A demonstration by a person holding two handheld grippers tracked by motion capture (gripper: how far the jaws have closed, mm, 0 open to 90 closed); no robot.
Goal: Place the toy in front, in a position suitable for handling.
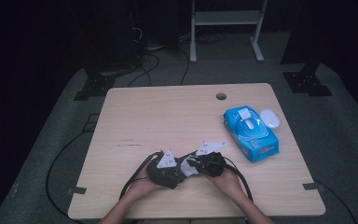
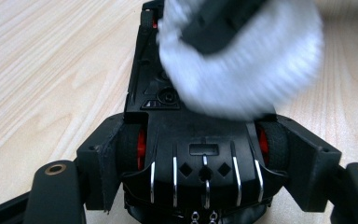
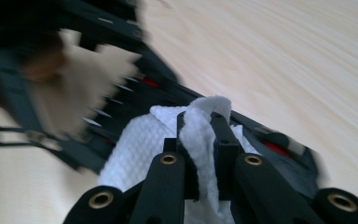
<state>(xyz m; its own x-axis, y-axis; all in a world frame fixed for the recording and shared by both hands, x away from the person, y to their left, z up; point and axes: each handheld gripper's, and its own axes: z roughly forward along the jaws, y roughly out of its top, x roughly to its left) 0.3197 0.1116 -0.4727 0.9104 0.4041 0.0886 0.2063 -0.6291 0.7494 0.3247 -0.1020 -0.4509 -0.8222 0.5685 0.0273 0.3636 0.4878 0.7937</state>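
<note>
Toy car (image 2: 200, 172), black, rigid, light plastic, upside down near table (image 1: 168, 112) front edge, clamped across its wheels by left gripper (image 2: 205, 186), while right gripper (image 3: 200, 140), pinched tight on soft white wipe (image 3: 140, 149), rubs its underside.

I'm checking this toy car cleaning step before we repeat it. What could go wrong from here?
1. The left gripper clamps the black toy car only at its wheels; wiping pressure might twist it loose.
2. The white wipe is pinched by a narrow fold in the right gripper, so it may slip out.
3. The wipe could snag on the underside's ribs.
</note>
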